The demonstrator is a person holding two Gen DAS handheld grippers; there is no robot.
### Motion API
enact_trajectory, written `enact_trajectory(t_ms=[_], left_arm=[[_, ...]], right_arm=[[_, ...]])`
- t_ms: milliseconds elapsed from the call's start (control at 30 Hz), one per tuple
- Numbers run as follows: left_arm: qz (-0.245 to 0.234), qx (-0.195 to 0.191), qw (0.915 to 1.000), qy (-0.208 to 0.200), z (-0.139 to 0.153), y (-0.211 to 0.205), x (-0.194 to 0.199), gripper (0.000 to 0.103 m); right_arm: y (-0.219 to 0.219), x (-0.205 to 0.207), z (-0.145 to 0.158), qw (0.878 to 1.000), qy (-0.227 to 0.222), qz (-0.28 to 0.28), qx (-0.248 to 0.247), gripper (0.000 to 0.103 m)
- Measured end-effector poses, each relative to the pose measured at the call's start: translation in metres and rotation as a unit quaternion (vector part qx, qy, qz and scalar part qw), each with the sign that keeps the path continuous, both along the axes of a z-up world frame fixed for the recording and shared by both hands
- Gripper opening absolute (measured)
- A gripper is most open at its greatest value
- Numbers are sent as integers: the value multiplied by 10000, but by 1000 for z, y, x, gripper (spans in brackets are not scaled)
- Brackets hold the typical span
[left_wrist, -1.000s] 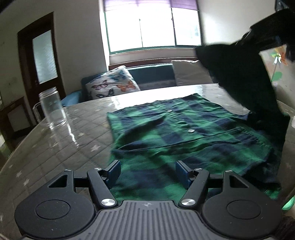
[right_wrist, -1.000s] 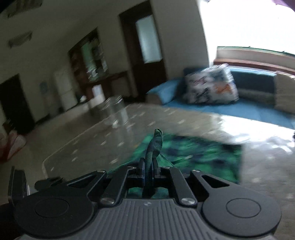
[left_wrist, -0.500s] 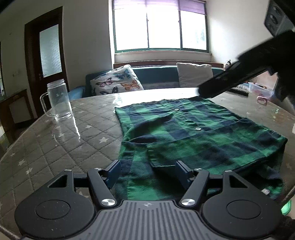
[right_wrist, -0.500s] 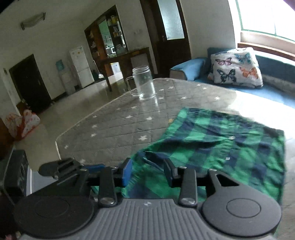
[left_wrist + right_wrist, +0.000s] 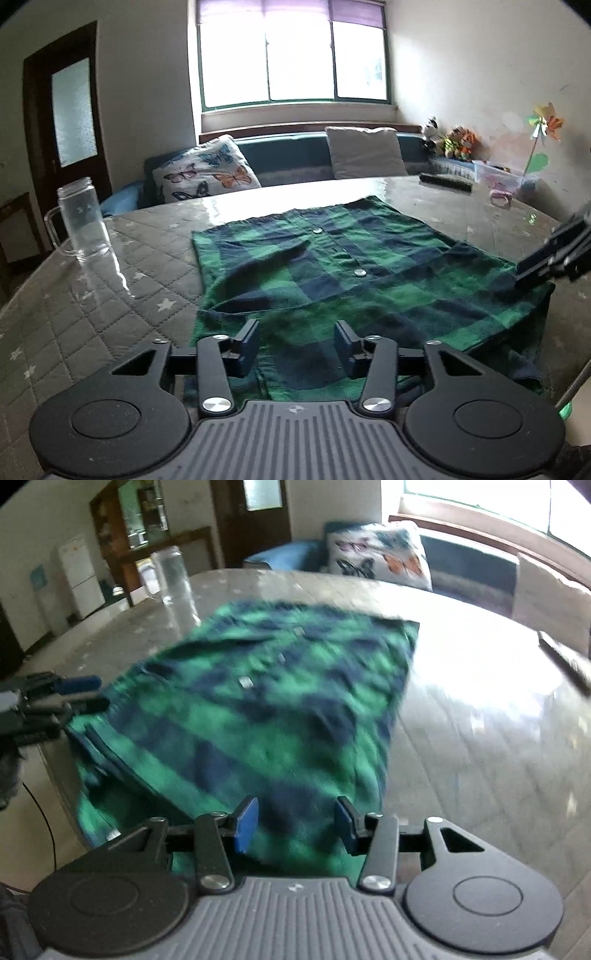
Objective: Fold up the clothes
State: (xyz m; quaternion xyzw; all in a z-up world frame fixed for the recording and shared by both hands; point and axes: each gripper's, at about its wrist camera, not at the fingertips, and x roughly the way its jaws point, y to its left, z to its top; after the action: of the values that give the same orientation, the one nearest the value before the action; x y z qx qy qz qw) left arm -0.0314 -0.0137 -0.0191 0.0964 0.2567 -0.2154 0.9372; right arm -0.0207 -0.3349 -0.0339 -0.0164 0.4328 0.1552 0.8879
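We see the plaid shirt (image 5: pixel 332 273) flat on the desk (image 5: pixel 74 314), partly folded, near edge layered. Left hand-held gripper (image 5: pixel 297 345) spread at 6 o'clock; right hand-held gripper (image 5: pixel 295 821) spread, holding nothing. Risk: pinching one layer only drags the fold apart; glass jar (image 5: pixel 83 218) at 10 o'clock could tip.

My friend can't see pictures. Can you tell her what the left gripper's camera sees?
A green and navy checked shirt lies partly folded on a grey quilted table, with the open left gripper over its near edge. A clear glass jar stands at the left, the right gripper reaches in at the right edge, and a sofa with cushions sits under a bright window.
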Motion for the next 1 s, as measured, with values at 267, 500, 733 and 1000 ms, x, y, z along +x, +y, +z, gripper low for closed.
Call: enact_trajectory(t_ms=[267,500,733,1000], left_arm=[[78,357,9989,301,-14,-5,17,38],[-87,266,9994,225,-4,-17,28,38],[67,403,9977,540,-16,-14,60,36],[46,482,9974,531,-18,-1,50,36]], right_arm=[[-13,-2,5,9998,-157,-53,-52,43],[-2,48,9,9987,-484,94,94,41],[-2,78,-14,9994,-322,7,105,39],[0,47,-13,9992,-222,295,-151,39]])
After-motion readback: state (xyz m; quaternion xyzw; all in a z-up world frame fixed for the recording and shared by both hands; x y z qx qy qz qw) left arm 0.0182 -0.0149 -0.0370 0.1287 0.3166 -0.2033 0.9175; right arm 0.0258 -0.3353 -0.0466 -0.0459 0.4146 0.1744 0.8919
